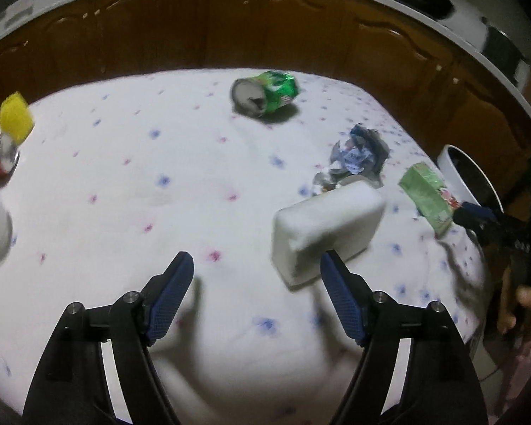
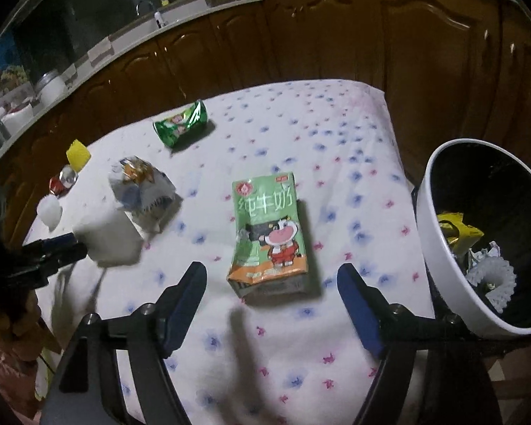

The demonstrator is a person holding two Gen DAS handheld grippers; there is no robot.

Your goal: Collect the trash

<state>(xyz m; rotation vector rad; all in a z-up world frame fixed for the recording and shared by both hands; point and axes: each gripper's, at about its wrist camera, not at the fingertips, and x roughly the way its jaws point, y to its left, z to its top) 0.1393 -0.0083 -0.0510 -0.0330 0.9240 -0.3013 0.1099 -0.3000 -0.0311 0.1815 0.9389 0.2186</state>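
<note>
Pickup step in hand: right gripper (image 2: 270, 295) spread wide, empty, just short of milk carton (image 2: 267, 235); closing on carton required, then transfer to bin (image 2: 442, 265) beside carton. Left gripper (image 1: 256, 279) spread wide, empty, near white foam block (image 1: 322, 226).

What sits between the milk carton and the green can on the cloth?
Nothing: in the right wrist view, the cloth between the milk carton and the green can is bare.
</note>
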